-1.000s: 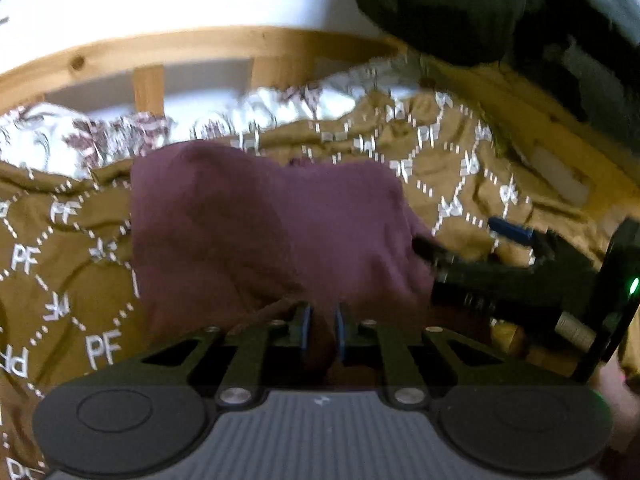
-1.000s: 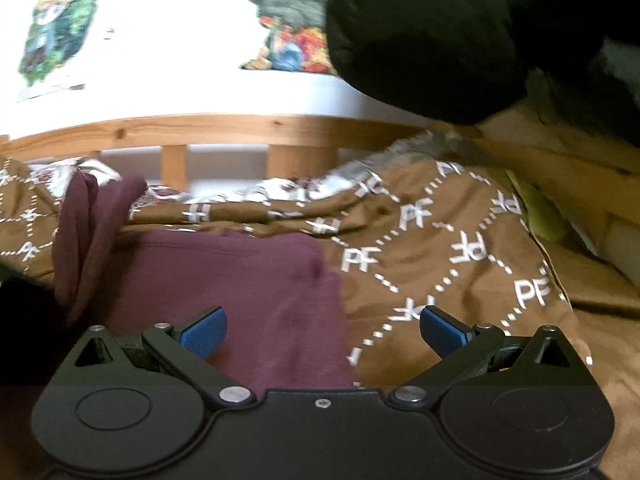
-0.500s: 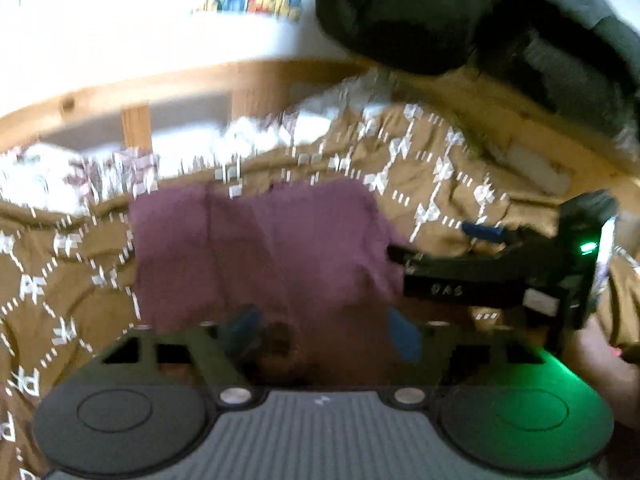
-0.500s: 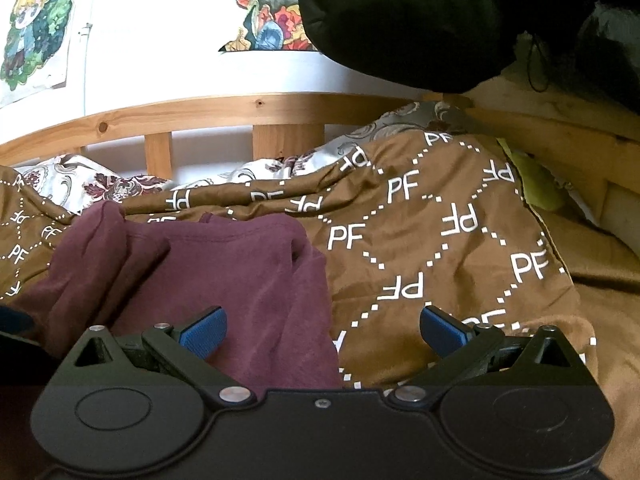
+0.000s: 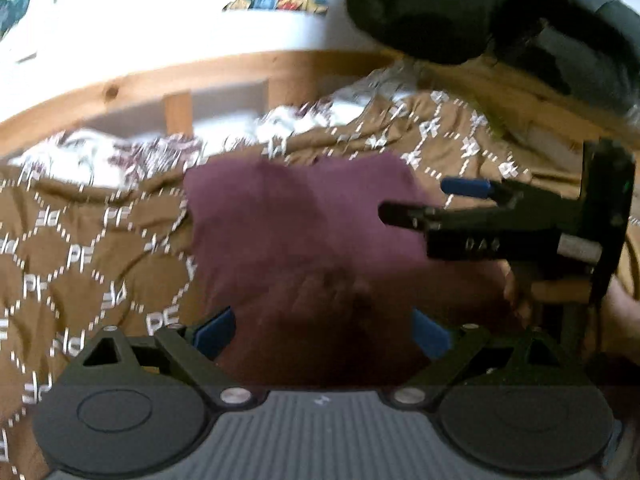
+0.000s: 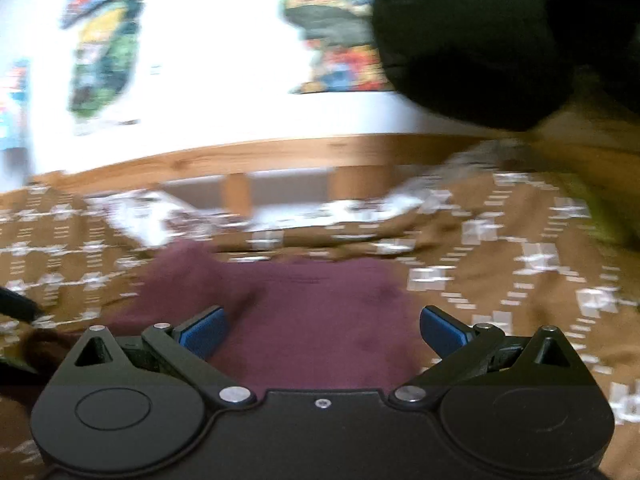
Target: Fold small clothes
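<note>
A maroon garment [image 5: 300, 216] lies folded on the brown blanket, its near part in shadow. My left gripper [image 5: 322, 334] hovers over that near edge; its jaws are opening wide, and the blue pads [image 5: 212, 332] stand clear of the cloth. In the left wrist view my right gripper [image 5: 424, 200] reaches in from the right over the garment's right side. In its own view the right gripper [image 6: 324, 332] is open above the garment [image 6: 320, 304], gripping nothing. A dark tip of the left gripper [image 6: 18, 308] shows at the far left.
The brown blanket with white "PF" diamonds [image 5: 80, 260] covers the bed, with a floral sheet [image 5: 120, 152] behind it. A wooden bed rail [image 5: 200, 76] runs along the back below a white wall with posters [image 6: 100, 52]. A dark bundle [image 5: 420, 4] hangs at upper right.
The left gripper let go of the maroon cloth, opened wide and drew back. The raised flap dropped flat onto the garment. The right gripper stayed open and its view tilted.
</note>
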A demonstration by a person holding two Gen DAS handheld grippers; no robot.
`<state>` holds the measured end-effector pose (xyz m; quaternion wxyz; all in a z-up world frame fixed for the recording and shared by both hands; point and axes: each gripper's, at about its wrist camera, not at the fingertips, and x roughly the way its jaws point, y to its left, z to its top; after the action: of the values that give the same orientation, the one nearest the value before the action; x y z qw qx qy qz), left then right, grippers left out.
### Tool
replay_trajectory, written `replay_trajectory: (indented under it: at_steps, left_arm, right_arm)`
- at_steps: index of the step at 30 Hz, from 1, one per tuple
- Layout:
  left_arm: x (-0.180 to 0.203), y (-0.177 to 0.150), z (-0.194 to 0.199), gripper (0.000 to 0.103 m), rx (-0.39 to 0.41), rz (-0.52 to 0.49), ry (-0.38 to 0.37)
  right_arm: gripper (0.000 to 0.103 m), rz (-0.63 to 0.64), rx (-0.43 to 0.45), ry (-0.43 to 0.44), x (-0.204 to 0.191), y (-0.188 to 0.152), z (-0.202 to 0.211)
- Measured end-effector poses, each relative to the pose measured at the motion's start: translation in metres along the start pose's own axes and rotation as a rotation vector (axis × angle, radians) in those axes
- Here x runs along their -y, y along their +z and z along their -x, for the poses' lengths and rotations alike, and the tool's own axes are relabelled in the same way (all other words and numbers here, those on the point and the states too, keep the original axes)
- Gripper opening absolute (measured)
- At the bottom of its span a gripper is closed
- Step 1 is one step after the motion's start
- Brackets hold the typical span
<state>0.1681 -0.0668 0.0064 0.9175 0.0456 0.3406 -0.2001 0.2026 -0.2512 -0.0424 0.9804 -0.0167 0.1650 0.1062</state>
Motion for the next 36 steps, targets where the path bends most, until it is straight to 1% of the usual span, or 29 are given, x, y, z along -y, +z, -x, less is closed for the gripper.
replay_trajectory:
  at_steps: [2,4,6,8,9,11,12,13,14,15,16,17,18,19,20,23,26,27,28,29,30,31,36]
  left_arm:
    - [-0.003,-0.005,-0.004,0.1,-0.026,0.011,0.027]
    - [-0.004,-0.009,-0.009,0.1,-0.054,0.004,0.062]
    - [-0.003,-0.013,-0.011,0.1,-0.082,-0.025,0.111]
    - [-0.001,-0.018,-0.011,0.099,-0.096,-0.066,0.131]
    - [0.002,-0.02,-0.01,0.097,-0.098,-0.087,0.135]
    - [0.006,-0.023,-0.009,0.086,-0.097,-0.137,0.143]
    - [0.009,-0.025,-0.009,0.083,-0.098,-0.157,0.147]
    - [0.012,-0.026,-0.01,0.073,-0.1,-0.172,0.148]
    - [0.015,-0.027,-0.01,0.066,-0.1,-0.186,0.152]
    - [0.018,-0.027,-0.01,0.063,-0.093,-0.198,0.169]
    - [0.019,-0.028,-0.01,0.056,-0.085,-0.207,0.182]
    - [0.021,-0.027,-0.01,0.049,-0.081,-0.208,0.187]
    - [0.021,-0.027,-0.009,0.048,-0.078,-0.205,0.188]
    - [0.02,-0.027,-0.008,0.044,-0.076,-0.196,0.182]
    - [0.019,-0.026,-0.007,0.041,-0.075,-0.184,0.176]
    - [0.015,-0.026,-0.006,0.035,-0.074,-0.165,0.169]
    - [0.013,-0.027,-0.006,0.033,-0.072,-0.158,0.166]
    - [0.013,-0.027,-0.006,0.032,-0.072,-0.158,0.166]
    - [0.013,-0.027,-0.006,0.032,-0.071,-0.156,0.167]
    - [0.013,-0.026,-0.006,0.031,-0.069,-0.155,0.167]
    - [0.013,-0.026,-0.006,0.031,-0.068,-0.155,0.167]
    - [0.014,-0.026,-0.005,0.03,-0.067,-0.157,0.17]
    - [0.015,-0.023,-0.002,0.025,-0.052,-0.133,0.168]
  right_arm:
    - [0.102,0.001,-0.025,0.067,-0.006,0.002,-0.008]
    - [0.102,-0.004,-0.093,0.139,-0.012,0.004,-0.022]
    - [0.102,-0.033,-0.158,0.191,-0.016,0.006,-0.034]
    - [0.102,-0.081,-0.195,0.252,-0.017,0.008,-0.045]
    - [0.102,-0.099,-0.205,0.272,-0.018,0.008,-0.048]
    - [0.102,-0.125,-0.212,0.303,-0.019,0.007,-0.053]
    - [0.098,-0.134,-0.215,0.315,-0.02,0.007,-0.054]
    - [0.093,-0.141,-0.219,0.327,-0.02,0.006,-0.054]
    - [0.09,-0.151,-0.223,0.338,-0.019,0.005,-0.055]
    - [0.083,-0.163,-0.228,0.343,-0.019,0.004,-0.056]
    - [0.076,-0.176,-0.235,0.342,-0.018,0.003,-0.057]
    - [0.073,-0.191,-0.242,0.343,-0.017,0.002,-0.058]
    - [0.068,-0.207,-0.247,0.348,-0.016,0.001,-0.06]
    - [0.063,-0.22,-0.253,0.355,-0.015,0.0,-0.061]
    - [0.062,-0.235,-0.262,0.36,-0.015,-0.001,-0.063]
    - [0.061,-0.297,-0.284,0.379,-0.012,-0.006,-0.069]
    - [0.061,-0.337,-0.299,0.391,-0.009,-0.01,-0.072]
    - [0.058,-0.343,-0.296,0.392,-0.008,-0.01,-0.072]
    - [0.045,-0.344,-0.295,0.397,-0.008,-0.011,-0.072]
    - [0.036,-0.341,-0.297,0.404,-0.009,-0.011,-0.072]
    - [0.024,-0.337,-0.295,0.407,-0.009,-0.012,-0.072]
    - [0.02,-0.335,-0.29,0.411,-0.01,-0.012,-0.071]
    - [0.015,-0.313,-0.248,0.41,-0.01,-0.005,-0.061]
